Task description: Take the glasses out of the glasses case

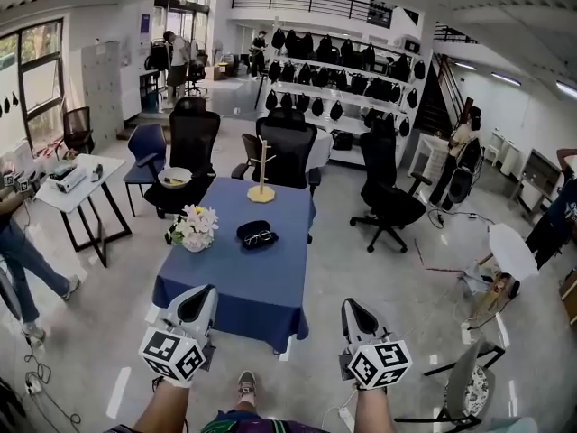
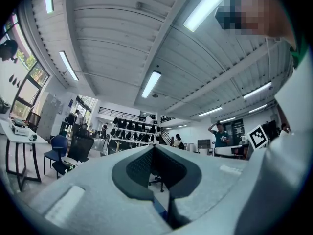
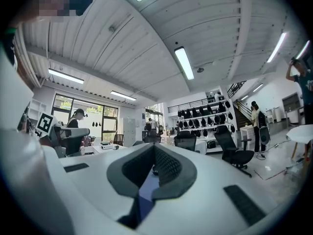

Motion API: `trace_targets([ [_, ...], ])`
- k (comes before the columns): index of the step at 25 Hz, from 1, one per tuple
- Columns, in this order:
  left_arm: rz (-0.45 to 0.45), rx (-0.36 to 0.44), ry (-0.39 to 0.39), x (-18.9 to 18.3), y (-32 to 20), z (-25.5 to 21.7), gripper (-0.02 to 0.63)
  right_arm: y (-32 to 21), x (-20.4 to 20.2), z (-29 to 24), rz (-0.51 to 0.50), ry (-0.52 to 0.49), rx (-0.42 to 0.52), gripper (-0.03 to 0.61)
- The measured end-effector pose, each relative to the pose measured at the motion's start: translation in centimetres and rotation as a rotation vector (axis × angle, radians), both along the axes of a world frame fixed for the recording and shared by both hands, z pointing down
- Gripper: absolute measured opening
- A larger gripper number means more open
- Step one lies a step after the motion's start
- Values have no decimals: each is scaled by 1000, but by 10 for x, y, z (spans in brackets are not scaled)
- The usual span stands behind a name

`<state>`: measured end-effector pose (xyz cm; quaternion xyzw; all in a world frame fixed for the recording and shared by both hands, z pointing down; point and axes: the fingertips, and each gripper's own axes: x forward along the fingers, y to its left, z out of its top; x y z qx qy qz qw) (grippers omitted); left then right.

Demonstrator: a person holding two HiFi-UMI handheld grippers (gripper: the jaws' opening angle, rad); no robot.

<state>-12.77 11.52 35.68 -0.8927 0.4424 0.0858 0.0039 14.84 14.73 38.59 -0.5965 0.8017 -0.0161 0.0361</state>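
Midway across the blue-clothed rectangular table [image 1: 225,287] lies the black oval glasses case [image 1: 243,230], open, with the thin-framed glasses [image 1: 260,237] inside and its long axis running left to right. The left gripper [image 1: 196,303] and right gripper [image 1: 354,316] hover at the near edge, well short of it, each with jaws together on nothing. The case sits between their lines, seemingly nearer the left one.

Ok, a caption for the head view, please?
Left gripper and right gripper, shut and empty, held short of the blue table where glasses lie in an open glasses case.
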Motion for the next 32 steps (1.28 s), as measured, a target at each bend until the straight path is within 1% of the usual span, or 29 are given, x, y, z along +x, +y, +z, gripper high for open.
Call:
trace_targets([
  [6, -27, -13, 0, -9, -47, 5, 15, -50, 2, -7, 4, 36, 1, 3],
  [10, -45, -18, -15, -11, -87, 7, 15, -97, 4, -12, 2, 51, -2, 3],
  [13, -69, -12, -39, -18, -118, 8, 15, -136, -4, -14, -20, 58, -4, 3],
  [17, -84, -29, -30, -26, -164, 8, 15, -188, -20, -18, -56, 73, -8, 3],
  [20, -89, -45, -38, -28, -201, 9, 15, -224, -23, -17, -57, 71, -21, 3],
  [25, -61, -56, -17, -30, -262, 4, 15, -274, -26, -19, -32, 71, -35, 3],
  [29, -25, -43, -39, -24, -296, 2, 17, -304, -30, -26, -5, 72, -31, 3],
  [32, 22, -35, -41, -20, -316, 4, 17, -319, -36, -27, 7, 82, -36, 3],
])
